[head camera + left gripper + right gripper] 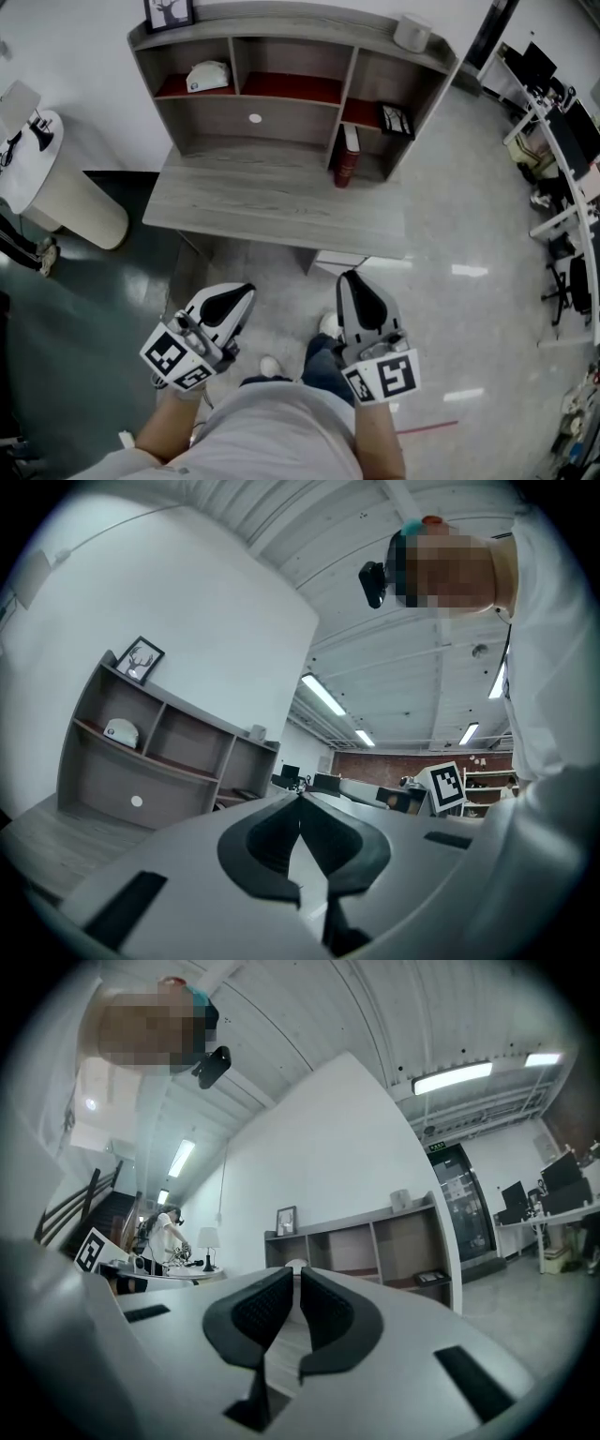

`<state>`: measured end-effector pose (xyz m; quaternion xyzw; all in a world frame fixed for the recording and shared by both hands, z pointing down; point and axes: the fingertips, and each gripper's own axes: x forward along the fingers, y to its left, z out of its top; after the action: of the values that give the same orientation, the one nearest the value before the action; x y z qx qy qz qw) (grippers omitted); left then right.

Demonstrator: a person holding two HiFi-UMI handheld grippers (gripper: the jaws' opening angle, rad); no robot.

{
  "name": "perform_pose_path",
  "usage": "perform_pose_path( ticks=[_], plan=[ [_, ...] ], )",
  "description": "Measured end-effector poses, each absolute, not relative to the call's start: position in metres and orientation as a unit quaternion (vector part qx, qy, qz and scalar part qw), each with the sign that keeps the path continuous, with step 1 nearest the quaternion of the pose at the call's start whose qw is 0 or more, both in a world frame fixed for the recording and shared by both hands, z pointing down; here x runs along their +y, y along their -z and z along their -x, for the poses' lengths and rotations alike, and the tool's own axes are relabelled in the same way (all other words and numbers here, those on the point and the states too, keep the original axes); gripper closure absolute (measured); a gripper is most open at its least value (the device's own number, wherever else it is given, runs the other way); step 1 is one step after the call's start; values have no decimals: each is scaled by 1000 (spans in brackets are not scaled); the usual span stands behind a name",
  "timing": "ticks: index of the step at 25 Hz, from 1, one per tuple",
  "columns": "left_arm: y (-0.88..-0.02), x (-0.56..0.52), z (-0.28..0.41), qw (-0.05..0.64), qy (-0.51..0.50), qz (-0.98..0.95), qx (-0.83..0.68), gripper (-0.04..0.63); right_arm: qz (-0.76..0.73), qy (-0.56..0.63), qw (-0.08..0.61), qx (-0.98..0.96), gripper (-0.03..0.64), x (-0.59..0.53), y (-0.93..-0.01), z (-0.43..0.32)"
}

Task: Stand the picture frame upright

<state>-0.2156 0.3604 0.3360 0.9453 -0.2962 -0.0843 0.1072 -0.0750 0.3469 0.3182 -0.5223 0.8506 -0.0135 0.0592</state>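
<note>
A black picture frame (397,120) lies flat in the right-hand cubby of the grey hutch (281,33) on the desk; it also shows in the right gripper view (430,1277). A second frame with a deer print (170,14) stands upright on the hutch's top left corner (141,660) (286,1220). My left gripper (248,289) and right gripper (349,275) hover level in front of the desk's near edge, well short of both frames. Both are shut with nothing between the jaws (300,797) (297,1271).
The hutch also holds a white object (207,75) in its left cubby, a red book (347,155) standing in the lower right bay and a white roll (412,32) on top. A round white table (37,159) stands left, office desks (562,122) right.
</note>
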Motion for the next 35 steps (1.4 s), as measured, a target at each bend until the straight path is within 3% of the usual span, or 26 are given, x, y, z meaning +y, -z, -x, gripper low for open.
perform_pose_path(
  ticks=[20,35],
  plan=[
    [-357,188,67,169,50,-921,-347,580,517,64,71,851,581,157,-328,-86],
    [-365,116,-30,191,32,-909,-370,577,523,75,91,844,581,102,-330,-196]
  ],
)
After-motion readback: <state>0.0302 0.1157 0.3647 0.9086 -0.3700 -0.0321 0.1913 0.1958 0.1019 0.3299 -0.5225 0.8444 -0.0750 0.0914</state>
